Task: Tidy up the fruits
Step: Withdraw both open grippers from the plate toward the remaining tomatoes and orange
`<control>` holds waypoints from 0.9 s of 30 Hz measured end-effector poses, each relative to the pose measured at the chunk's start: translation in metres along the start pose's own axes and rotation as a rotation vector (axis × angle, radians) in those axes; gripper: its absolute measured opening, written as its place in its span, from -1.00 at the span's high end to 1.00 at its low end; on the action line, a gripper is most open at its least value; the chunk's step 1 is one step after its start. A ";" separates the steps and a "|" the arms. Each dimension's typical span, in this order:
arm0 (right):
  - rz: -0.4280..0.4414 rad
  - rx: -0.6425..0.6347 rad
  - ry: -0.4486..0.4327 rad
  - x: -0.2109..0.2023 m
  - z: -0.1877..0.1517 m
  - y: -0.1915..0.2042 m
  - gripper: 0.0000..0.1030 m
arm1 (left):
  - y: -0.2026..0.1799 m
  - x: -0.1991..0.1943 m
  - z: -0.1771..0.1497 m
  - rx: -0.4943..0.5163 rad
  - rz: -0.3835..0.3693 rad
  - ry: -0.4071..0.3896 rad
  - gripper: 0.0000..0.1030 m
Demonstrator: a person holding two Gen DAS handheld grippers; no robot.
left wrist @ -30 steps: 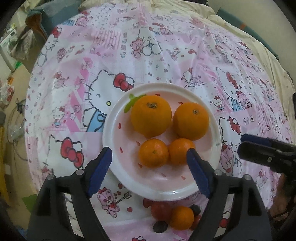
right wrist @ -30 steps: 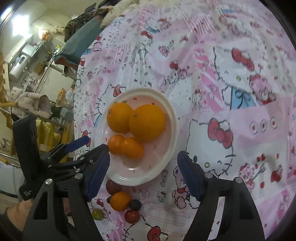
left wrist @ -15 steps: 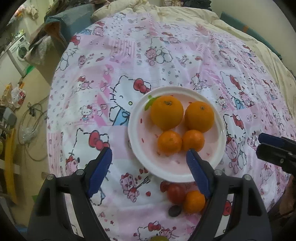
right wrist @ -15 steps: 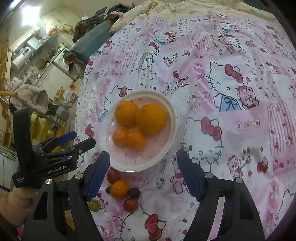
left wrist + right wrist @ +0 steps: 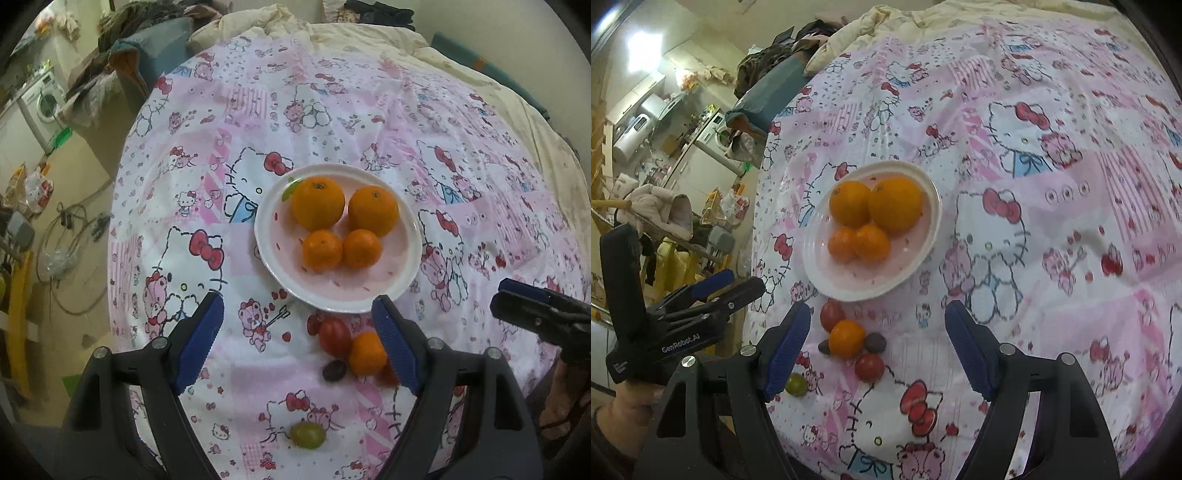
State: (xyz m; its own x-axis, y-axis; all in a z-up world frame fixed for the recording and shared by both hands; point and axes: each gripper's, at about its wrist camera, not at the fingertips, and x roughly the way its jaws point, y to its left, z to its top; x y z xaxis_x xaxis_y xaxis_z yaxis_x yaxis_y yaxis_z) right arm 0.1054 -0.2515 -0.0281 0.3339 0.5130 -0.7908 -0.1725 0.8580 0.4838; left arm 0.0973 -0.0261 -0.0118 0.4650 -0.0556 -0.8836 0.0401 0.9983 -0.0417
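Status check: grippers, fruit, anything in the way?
Both grippers, left and right, open, empty. Four oranges on plate. Loose small orange off plate. Nothing blocking.

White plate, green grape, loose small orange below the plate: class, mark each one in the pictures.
White plate (image 5: 369, 304): left wrist view, bare near rim.
Green grape (image 5: 307, 435): left wrist view, its middle.
Loose small orange (image 5: 846, 338): right wrist view, its middle.

Orange fruits (image 5: 317, 207) on white plate (image 5: 406, 284), pink cartoon-cat cloth (image 5: 258, 122).

Round white plastic plate (image 5: 925, 236), frame centre, holding four oranges (image 5: 894, 208). Below it on pink cartoon-print tablecloth (image 5: 1052, 155): small orange mandarin (image 5: 846, 338), two red cherry tomatoes (image 5: 869, 366), dark grapes (image 5: 874, 342), one green grape (image 5: 796, 384).
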 end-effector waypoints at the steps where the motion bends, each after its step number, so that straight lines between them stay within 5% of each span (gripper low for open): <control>1: -0.003 0.006 0.000 -0.001 -0.002 -0.001 -0.51 | 0.000 -0.001 -0.002 0.007 0.005 -0.004 -0.55; 19: -0.048 0.036 0.022 0.030 -0.003 0.000 -0.51 | 0.019 0.027 -0.015 -0.105 0.012 0.060 -0.55; 27: -0.027 0.080 0.036 0.031 -0.002 -0.007 -0.51 | 0.008 0.047 -0.027 -0.082 -0.069 0.192 -0.52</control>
State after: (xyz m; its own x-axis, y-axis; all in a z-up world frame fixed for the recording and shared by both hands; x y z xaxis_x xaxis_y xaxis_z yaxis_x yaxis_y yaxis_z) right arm 0.1148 -0.2413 -0.0569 0.3041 0.4917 -0.8159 -0.0887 0.8674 0.4896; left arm 0.0957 -0.0203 -0.0663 0.2862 -0.1281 -0.9496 -0.0097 0.9906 -0.1366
